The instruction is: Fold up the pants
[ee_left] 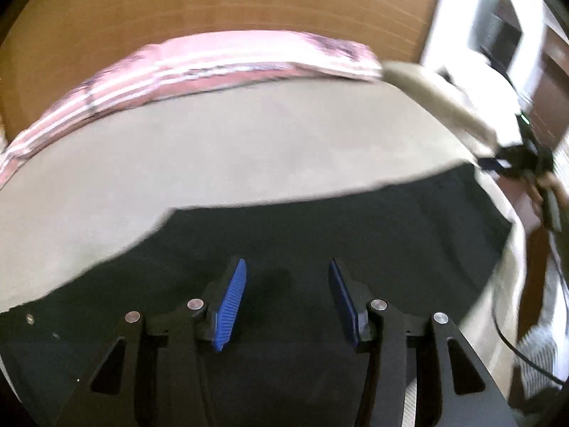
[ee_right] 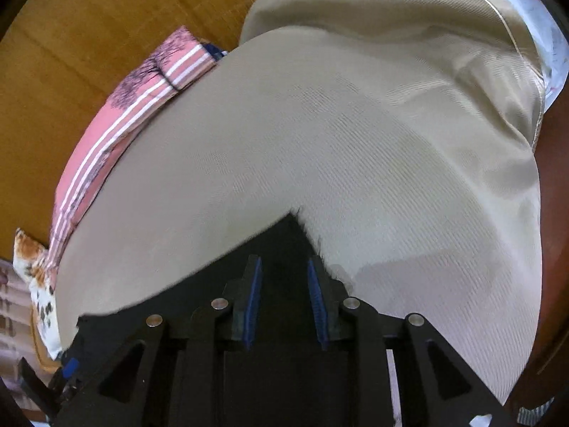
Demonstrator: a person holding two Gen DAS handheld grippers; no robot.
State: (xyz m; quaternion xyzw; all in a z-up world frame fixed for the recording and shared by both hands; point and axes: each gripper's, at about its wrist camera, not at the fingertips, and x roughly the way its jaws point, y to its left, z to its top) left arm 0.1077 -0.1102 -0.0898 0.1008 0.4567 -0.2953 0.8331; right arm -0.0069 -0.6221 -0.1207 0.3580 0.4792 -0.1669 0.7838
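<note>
Black pants (ee_left: 320, 220) lie flat on a beige bed sheet (ee_left: 213, 149) and fill the lower half of the left wrist view. My left gripper (ee_left: 287, 263) hovers over them, its blue pads (ee_left: 231, 302) well apart with nothing between them. In the right wrist view only a pointed corner of the black pants (ee_right: 284, 235) shows against the sheet (ee_right: 355, 142). My right gripper (ee_right: 283, 259) is over that corner, its jaws a little apart and not pinching the cloth. The blurred right gripper (ee_left: 526, 156) shows at the left wrist view's right edge.
A pink striped cloth (ee_left: 231, 60) (ee_right: 117, 131) runs along the bed's far edge, with brown wood (ee_left: 249, 0) (ee_right: 71, 53) behind it. A beige pillow (ee_left: 426, 89) lies at the right. A floral cloth (ee_right: 35, 274) hangs at the left edge.
</note>
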